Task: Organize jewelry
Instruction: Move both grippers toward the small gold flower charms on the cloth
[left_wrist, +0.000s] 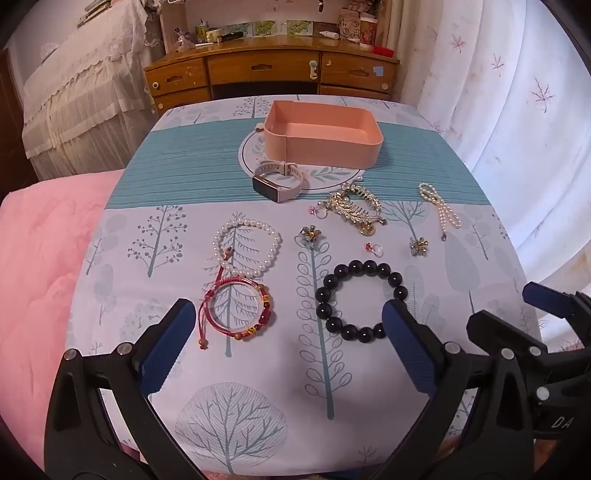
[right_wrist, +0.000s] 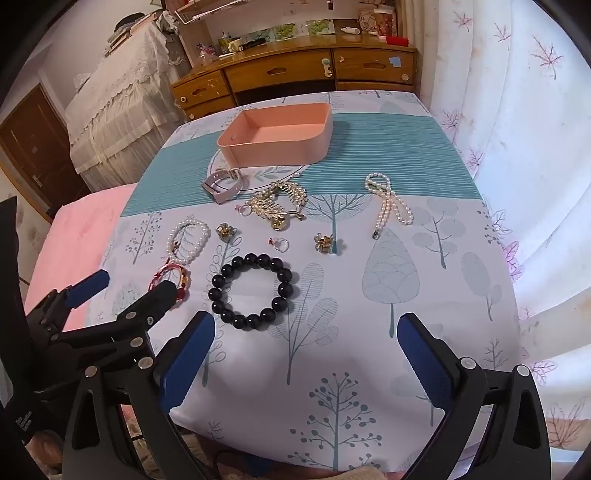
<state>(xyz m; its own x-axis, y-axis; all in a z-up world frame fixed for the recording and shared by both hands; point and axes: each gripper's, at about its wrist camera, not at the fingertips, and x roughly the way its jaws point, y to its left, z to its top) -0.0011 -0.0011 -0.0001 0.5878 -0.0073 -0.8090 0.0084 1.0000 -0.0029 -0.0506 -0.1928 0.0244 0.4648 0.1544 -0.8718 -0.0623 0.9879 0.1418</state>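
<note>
An empty pink box (left_wrist: 321, 136) (right_wrist: 277, 136) stands at the far middle of the tree-print tablecloth (left_wrist: 258, 369). Laid out before it are a pale smartwatch (left_wrist: 277, 181), a gold hair clip (left_wrist: 354, 206), a pearl necklace (left_wrist: 439, 210), a white pearl bracelet (left_wrist: 275, 245), a red cord bracelet (left_wrist: 264, 308), a black bead bracelet (left_wrist: 323, 295) (right_wrist: 284, 275), two flower earrings (left_wrist: 310, 233) and small rings (left_wrist: 375, 249). My left gripper (left_wrist: 288, 325) (right_wrist: 129, 288) hovers open over the red and black bracelets. My right gripper (right_wrist: 306, 332) (left_wrist: 517, 310) is open beside it, just right of the black bracelet.
A pink quilt (left_wrist: 44, 258) lies left of the table. Behind it stands a wooden dresser (left_wrist: 266, 70) with clutter on top. White leaf-print curtains (left_wrist: 517, 110) hang on the right, and lace-covered furniture (left_wrist: 81, 92) sits at the back left.
</note>
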